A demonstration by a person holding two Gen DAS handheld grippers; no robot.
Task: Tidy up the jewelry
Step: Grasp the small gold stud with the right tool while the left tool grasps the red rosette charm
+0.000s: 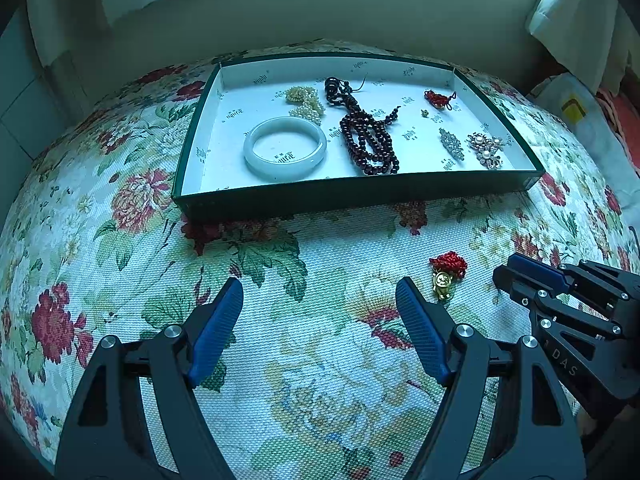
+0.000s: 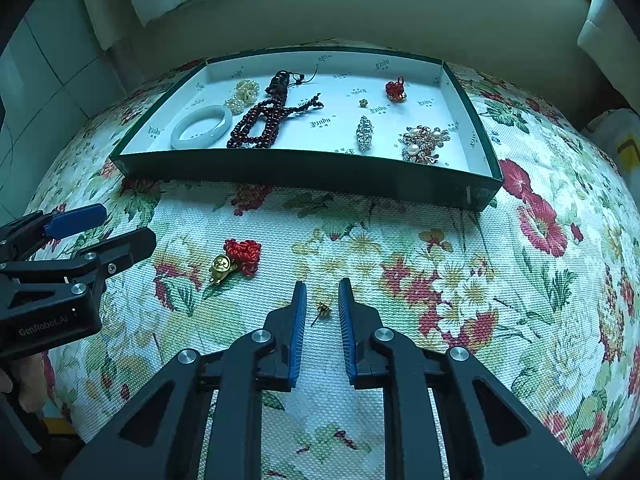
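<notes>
While laid out on woven floral surface (image 2: 520,280): small gold stud earring (image 2: 322,310) between narrowly parted jaws of right gripper (image 2: 322,292), untouched; knotted red-cord gold charm (image 2: 236,262) nearby; left gripper (image 1: 320,292), jaws spread wide; shallow dark-green tray (image 2: 304,170) beyond, holding pale jade bangle (image 2: 202,126) and dark round beads (image 2: 264,124).

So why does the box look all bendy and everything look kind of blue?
Left wrist view: the fisheye lens bows the tray edges and bulges the tablecloth; right wrist view: the same curving, a blue-green tint throughout, dark corners.
</notes>
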